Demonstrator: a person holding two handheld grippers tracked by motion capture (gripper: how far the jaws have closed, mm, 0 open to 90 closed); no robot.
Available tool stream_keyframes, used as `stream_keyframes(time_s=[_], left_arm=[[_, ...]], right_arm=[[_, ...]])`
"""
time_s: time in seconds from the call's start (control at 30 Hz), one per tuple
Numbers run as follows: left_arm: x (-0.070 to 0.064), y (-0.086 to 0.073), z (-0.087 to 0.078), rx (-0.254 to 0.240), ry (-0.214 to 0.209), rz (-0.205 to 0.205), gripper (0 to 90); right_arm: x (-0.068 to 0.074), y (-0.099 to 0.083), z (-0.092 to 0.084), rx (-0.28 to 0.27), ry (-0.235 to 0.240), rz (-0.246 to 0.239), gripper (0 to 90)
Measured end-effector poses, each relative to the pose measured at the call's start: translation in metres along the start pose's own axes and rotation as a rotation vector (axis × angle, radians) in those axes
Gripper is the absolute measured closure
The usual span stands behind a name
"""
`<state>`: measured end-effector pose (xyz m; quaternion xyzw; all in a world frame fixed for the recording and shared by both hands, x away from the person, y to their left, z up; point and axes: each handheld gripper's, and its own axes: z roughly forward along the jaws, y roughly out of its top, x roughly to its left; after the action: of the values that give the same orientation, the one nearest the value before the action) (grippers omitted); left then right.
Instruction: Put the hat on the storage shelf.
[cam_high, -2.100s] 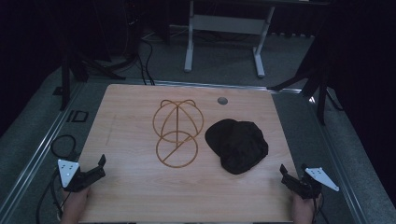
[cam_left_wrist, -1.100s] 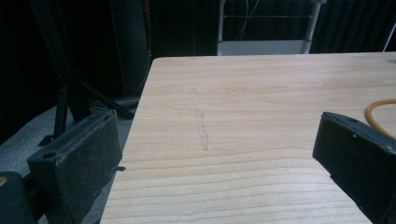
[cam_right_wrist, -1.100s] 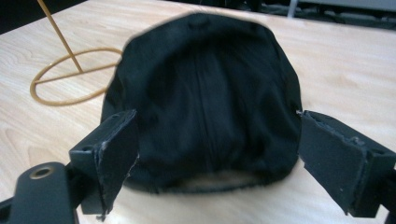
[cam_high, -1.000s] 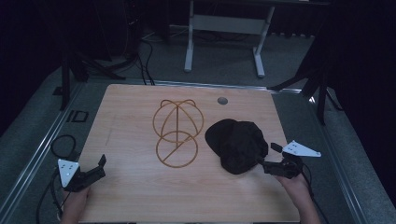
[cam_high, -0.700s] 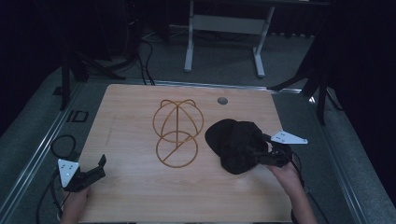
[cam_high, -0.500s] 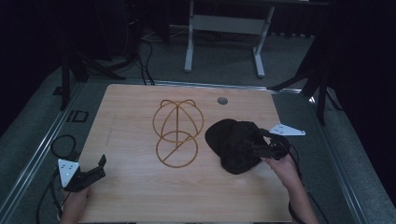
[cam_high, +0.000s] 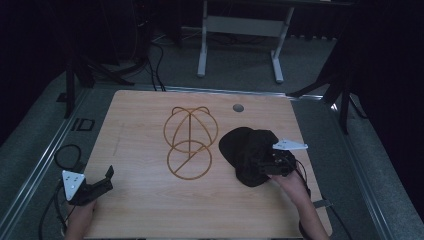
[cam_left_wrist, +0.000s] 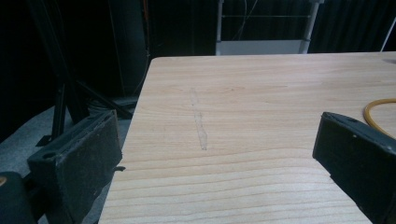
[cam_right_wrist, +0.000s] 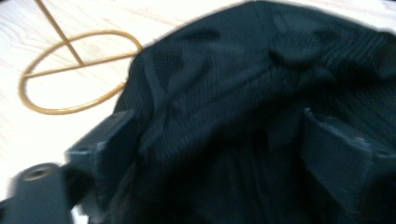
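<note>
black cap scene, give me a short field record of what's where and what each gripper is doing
cap: black cap lying on the table's right half
stand: gold wire hat stand at mid-table, left of the cap, bare
right gripper: right gripper over the cap, fingers wide, just been closing, fabric between them, not yet pinched
left gripper: left gripper at the near left corner, open, nothing between its fingers
table: wooden table

Wooden table (cam_high: 145, 210): black cap (cam_high: 247, 152), brass-looking wire frame (cam_high: 189, 141).
</note>
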<state>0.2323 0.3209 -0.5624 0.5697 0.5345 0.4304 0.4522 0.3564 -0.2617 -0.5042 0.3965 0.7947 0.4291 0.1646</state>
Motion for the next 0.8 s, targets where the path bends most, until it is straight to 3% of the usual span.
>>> stream_keyframes(time_s=[0.13, 0.17, 0.2, 0.4, 0.6, 0.8], left_arm=[[0.0, 0.0, 0.0, 0.0, 0.0, -0.001, 1.7], [0.0, 0.0, 0.0, 0.0, 0.0, -0.001, 1.7], [0.0, 0.0, 0.0, 0.0, -0.001, 0.0, 1.7], [0.0, 0.0, 0.0, 0.0, -0.002, 0.0, 1.7], [0.0, 0.0, 0.0, 0.0, -0.001, 0.0, 1.7], [0.0, 0.0, 0.0, 0.0, -0.002, 0.0, 1.8]], right_arm=[[0.002, -0.002, 0.001, 0.003, -0.005, -0.012, 40.1], [0.002, -0.002, 0.001, 0.003, -0.005, -0.012, 40.1], [0.003, -0.003, 0.002, 0.003, 0.007, -0.011, 53.9], [0.007, -0.004, 0.001, -0.012, -0.029, -0.021, 83.2], [0.014, 0.001, -0.006, -0.048, -0.106, -0.059, 87.8], [0.015, 0.008, -0.02, -0.078, -0.142, -0.074, 87.9]])
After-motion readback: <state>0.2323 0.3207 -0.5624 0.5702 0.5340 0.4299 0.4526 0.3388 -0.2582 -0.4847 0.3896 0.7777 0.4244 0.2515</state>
